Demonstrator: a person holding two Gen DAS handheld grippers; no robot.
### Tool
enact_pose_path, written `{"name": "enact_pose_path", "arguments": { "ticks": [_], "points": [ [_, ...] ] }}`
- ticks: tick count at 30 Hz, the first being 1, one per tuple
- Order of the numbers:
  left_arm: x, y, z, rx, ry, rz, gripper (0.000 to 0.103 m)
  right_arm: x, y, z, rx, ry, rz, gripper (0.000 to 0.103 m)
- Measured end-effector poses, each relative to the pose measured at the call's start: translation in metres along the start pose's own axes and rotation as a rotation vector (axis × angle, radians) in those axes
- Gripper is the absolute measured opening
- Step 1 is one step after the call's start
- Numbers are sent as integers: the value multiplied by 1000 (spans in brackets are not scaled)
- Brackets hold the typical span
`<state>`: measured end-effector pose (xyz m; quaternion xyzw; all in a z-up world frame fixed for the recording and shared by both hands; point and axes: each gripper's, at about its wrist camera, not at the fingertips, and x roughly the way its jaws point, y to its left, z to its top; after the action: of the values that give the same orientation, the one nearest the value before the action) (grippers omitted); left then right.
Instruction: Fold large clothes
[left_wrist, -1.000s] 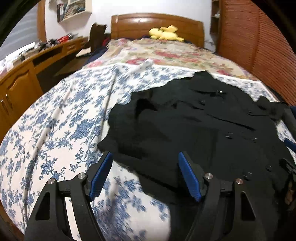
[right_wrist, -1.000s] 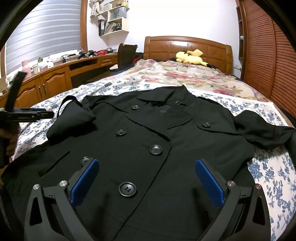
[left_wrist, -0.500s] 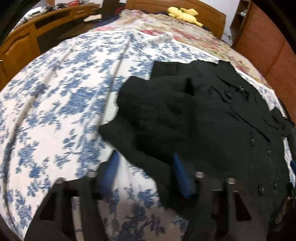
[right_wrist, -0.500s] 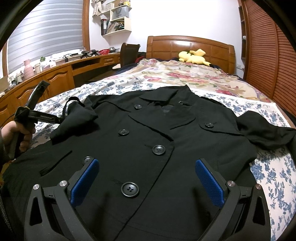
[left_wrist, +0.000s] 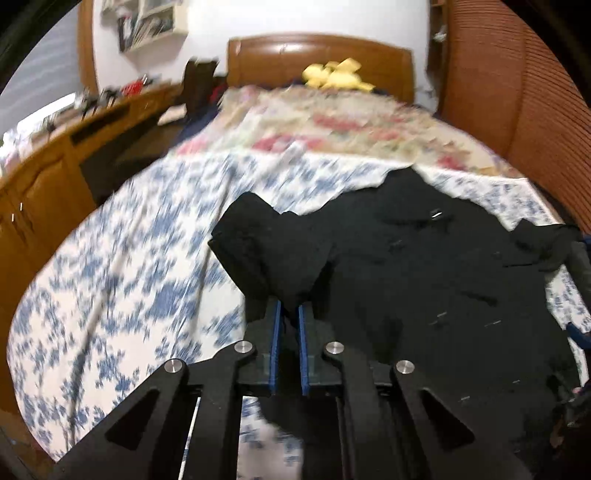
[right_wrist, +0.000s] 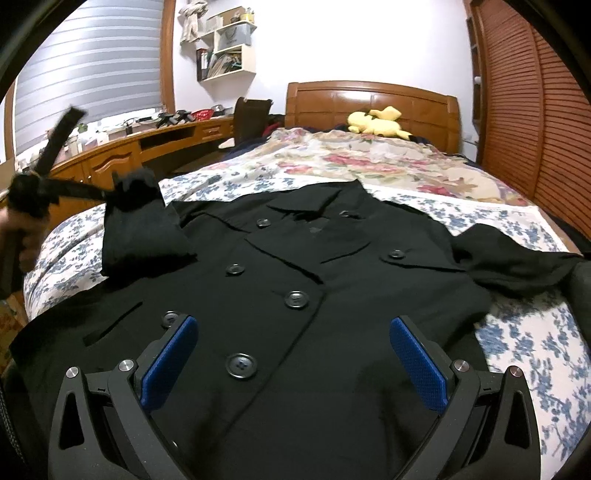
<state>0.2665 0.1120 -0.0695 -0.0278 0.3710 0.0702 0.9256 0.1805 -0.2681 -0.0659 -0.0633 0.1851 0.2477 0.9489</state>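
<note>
A black double-breasted coat (right_wrist: 306, 280) lies front-up on the blue-flowered bedsheet (right_wrist: 535, 347), collar toward the headboard. My left gripper (left_wrist: 288, 314) is shut on the coat's left sleeve (left_wrist: 273, 251) and holds it lifted off the bed; in the right wrist view the same sleeve (right_wrist: 136, 229) hangs from the left gripper (right_wrist: 114, 192). My right gripper (right_wrist: 291, 354) is open and empty, hovering over the coat's lower front, near a button (right_wrist: 242, 366). The right sleeve (right_wrist: 517, 266) lies spread out to the right.
A wooden headboard (right_wrist: 373, 99) with a yellow plush toy (right_wrist: 376, 122) is at the far end. A floral quilt (right_wrist: 362, 158) covers the upper bed. A wooden desk (right_wrist: 122, 155) runs along the left. Slatted wardrobe doors (right_wrist: 535, 110) stand on the right.
My left gripper has closed on the coat's left sleeve and lifted it up off the bed. My right gripper has stayed open over the coat's lower front.
</note>
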Motion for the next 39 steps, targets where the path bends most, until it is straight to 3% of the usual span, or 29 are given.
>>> {"name": "enact_pose_path", "arguments": {
  "ticks": [7, 15, 24, 32, 35, 36, 37, 39],
  "points": [
    [-41, -77, 22, 92, -99, -99, 9, -20, -15, -10, 42, -17, -38, 103],
    [-71, -137, 12, 184, -135, -239, 9, -42, -28, -13, 82, -32, -63, 103],
    [-59, -149, -30, 228, -85, -257, 10, -34, -16, -10, 77, -24, -58, 103],
    [-62, -138, -77, 252, -110, -290, 13, -24, -12, -4, 74, -5, -33, 103],
    [-63, -133, -87, 229, -115, -313, 28, -22, -11, -2, 70, -5, -30, 103],
    [-63, -131, -89, 217, -112, -321, 41, -21, -12, -2, 69, -4, -32, 103],
    [-63, -129, -91, 206, -111, -330, 46, -20, -13, -2, 70, -2, -35, 103],
    [-66, -126, -94, 196, -119, -338, 48, -17, -16, -2, 76, 1, -37, 103]
  ]
}}
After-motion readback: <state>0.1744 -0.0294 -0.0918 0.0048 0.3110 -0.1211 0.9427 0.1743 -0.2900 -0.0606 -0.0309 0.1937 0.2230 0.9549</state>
